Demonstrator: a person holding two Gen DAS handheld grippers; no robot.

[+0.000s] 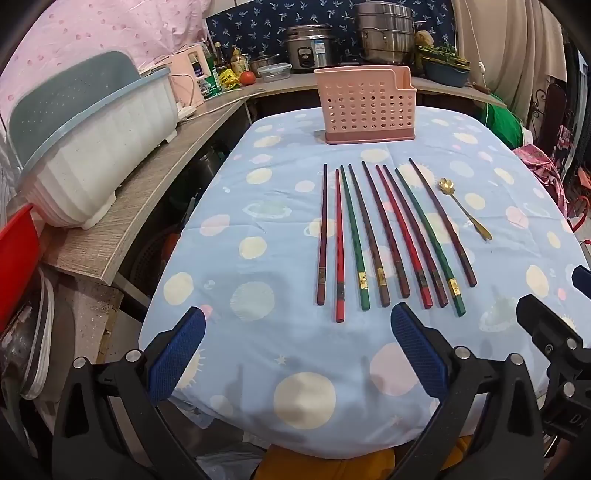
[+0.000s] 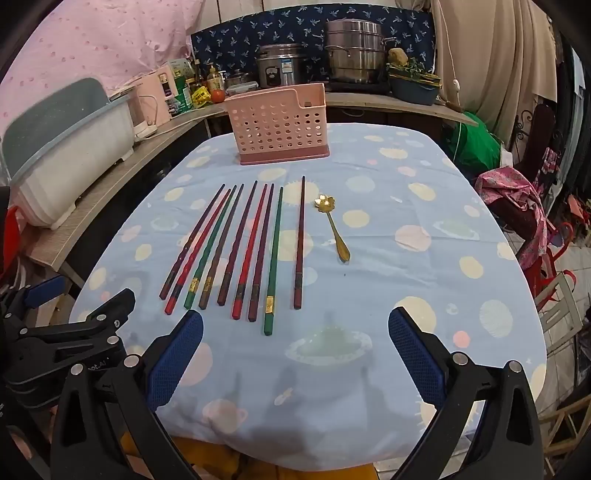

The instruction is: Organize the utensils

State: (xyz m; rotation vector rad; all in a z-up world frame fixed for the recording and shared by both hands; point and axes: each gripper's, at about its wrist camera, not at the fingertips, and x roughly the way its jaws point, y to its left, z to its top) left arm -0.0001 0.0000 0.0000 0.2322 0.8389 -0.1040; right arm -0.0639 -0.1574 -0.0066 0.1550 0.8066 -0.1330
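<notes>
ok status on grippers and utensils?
Left gripper, right gripper open, empty. Nine chopsticks, gold spoon flat on cloth. Pink holder empty, unobstructed.

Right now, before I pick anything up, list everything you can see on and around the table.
chopsticks: nine; dark red, red, green and brown; side by side on the tablecloth
spoon: one, gold, right of the chopsticks
utensil holder: one, pink, perforated, upright at the table's far end
tablecloth: one, light blue with pale circles, covering the table
dish drainer: one, white and grey-blue, on the left counter
rice cooker: one, silver, on the back counter
steamer pot: one, steel, beside the cooker
tomato: one, red, on the counter
left hand-held gripper: black, blue pads, open
right hand-held gripper: same, open
</notes>
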